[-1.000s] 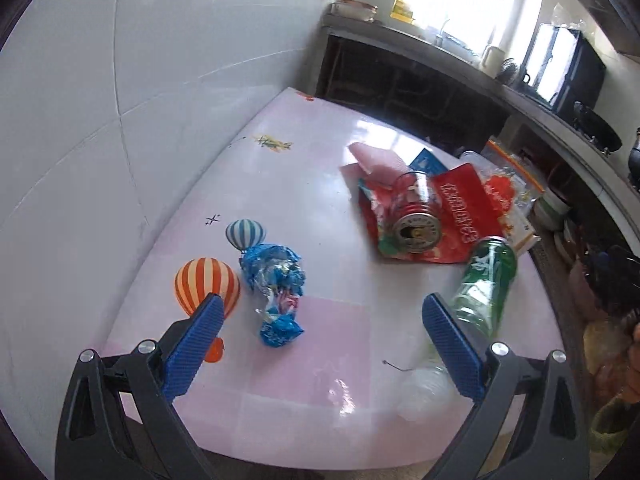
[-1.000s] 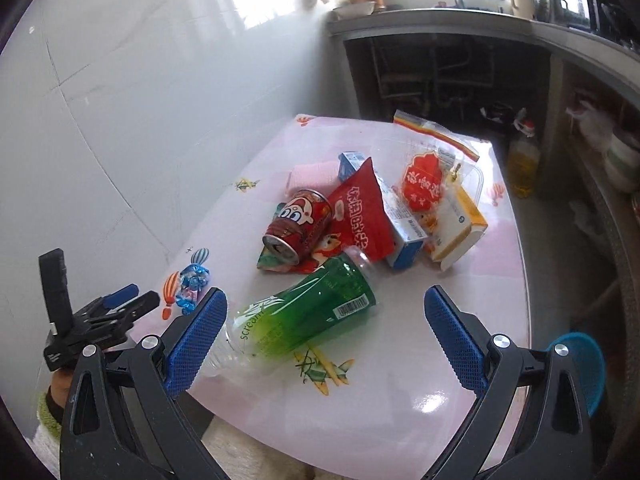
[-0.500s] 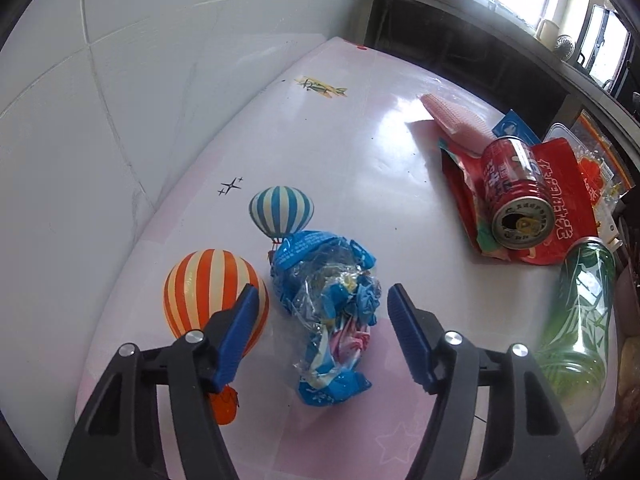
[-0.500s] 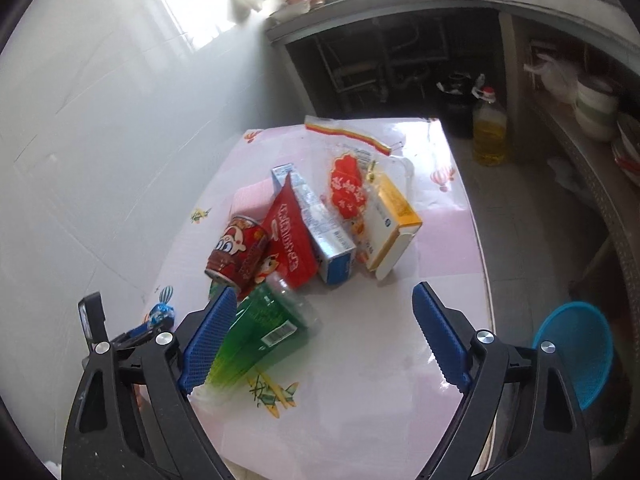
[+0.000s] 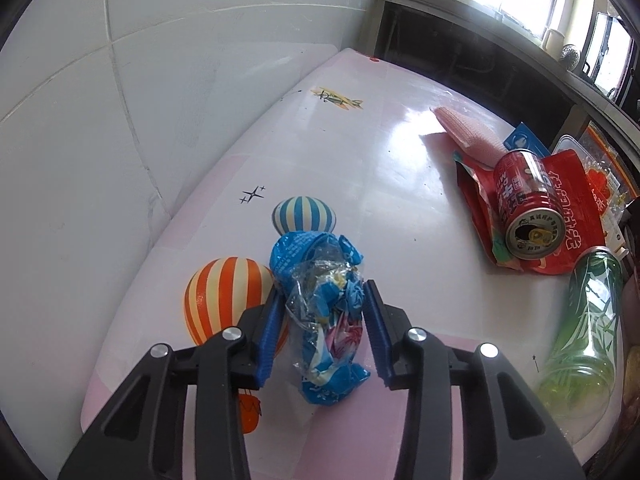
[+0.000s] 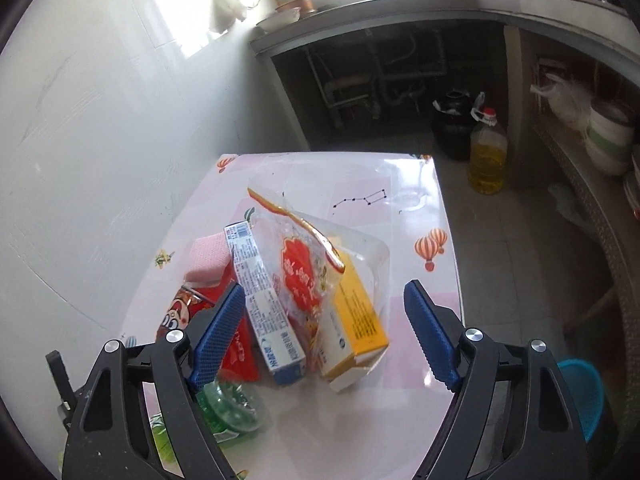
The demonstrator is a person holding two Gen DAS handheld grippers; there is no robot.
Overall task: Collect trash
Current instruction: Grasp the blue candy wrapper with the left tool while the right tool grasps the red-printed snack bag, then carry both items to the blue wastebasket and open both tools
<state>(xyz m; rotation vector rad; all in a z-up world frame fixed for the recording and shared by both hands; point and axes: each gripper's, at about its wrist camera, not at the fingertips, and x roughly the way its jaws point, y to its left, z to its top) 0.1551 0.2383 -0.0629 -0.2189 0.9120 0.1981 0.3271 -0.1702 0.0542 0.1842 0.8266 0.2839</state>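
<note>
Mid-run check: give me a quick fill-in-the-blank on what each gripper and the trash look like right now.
1. The left gripper is closed on a crumpled ____ wrapper.
2. The red can lies on its ____.
3. The right gripper is ____, holding nothing.
4. The basket on the floor is ____.

Missing words: blue; side; open; blue

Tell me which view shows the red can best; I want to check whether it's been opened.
The left wrist view. There the red can lies on its side on the red bag, top end facing the camera, with the opening and pull tab visible. The right wrist view shows only a strip of its cartoon print beside the right tool's finger.
</note>
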